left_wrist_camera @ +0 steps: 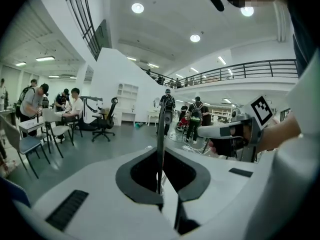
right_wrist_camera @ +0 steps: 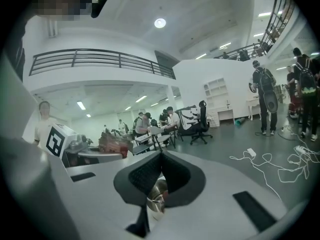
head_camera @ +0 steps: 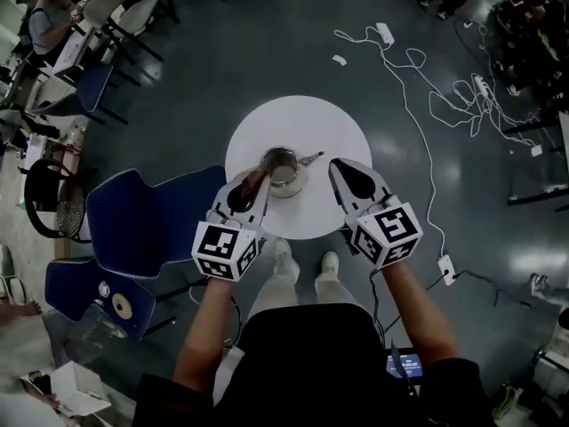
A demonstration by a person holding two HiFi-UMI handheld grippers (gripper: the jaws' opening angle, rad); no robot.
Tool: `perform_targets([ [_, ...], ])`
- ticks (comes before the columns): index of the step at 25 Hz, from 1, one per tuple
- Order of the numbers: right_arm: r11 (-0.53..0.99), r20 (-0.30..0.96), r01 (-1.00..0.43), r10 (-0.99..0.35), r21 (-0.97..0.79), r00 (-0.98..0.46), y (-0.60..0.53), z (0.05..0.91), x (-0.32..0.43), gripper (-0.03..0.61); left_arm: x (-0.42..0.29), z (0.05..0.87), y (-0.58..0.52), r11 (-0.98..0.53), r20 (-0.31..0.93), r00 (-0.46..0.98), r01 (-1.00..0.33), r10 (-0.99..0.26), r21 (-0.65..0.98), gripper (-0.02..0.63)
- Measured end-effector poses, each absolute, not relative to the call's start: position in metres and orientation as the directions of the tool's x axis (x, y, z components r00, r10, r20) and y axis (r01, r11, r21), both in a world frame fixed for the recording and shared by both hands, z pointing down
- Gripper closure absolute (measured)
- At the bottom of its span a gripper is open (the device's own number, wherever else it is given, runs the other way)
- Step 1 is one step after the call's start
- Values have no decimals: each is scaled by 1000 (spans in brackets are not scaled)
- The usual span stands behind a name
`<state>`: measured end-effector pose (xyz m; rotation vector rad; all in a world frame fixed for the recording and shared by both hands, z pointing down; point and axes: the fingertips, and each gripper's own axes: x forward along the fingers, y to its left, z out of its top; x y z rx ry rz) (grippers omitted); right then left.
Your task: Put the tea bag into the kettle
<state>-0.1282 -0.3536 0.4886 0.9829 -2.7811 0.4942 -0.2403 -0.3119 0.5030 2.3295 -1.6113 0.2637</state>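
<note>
White table [head_camera: 293, 123] bears the kettle [head_camera: 283, 169]; left gripper [head_camera: 252, 185] pinches a reddish, likely tea bag [right_wrist_camera: 114, 145]; right gripper [head_camera: 342, 172] is clenched, empty.

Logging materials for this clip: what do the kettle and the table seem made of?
Kettle: looks like polished metal, probably stainless steel, since it is grey with bright reflections. Table: smooth matte white top, perhaps laminate or painted board, but the look leaves it open.
</note>
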Motion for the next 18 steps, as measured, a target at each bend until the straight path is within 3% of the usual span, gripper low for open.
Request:
perform_targets([
  [18,635,341,-722,-638,-274,-690,-378,544,-137,560,-248,601,-373,-562,556,455,-827,-696,-26,587],
])
